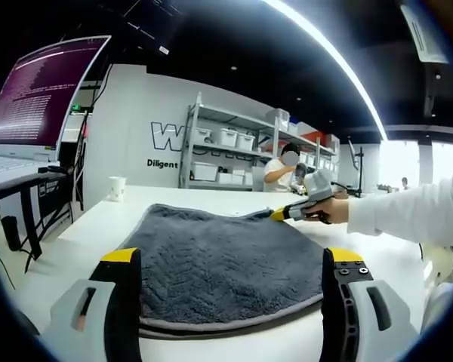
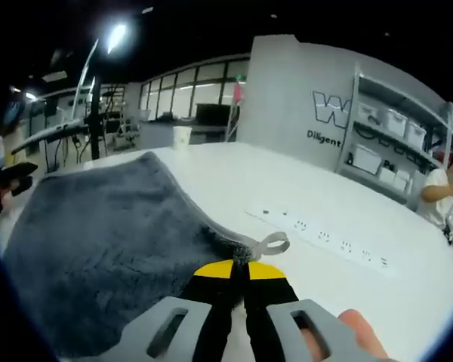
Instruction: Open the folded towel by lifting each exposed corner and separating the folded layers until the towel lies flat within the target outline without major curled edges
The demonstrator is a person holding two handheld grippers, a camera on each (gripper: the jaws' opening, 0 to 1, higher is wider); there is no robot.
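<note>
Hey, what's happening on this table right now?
A person is unfolding a grey towel on a white table with a hand-held tool in each hand. The right tool is shut on the towel's far corner, next to its small hanging loop. The left tool is open, its jaws spread either side of the near edge, gripping nothing. The towel looks mostly spread, though a second layer shows along the near edge.

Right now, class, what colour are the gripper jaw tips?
Yellow tips, clearest in the right gripper view.
</note>
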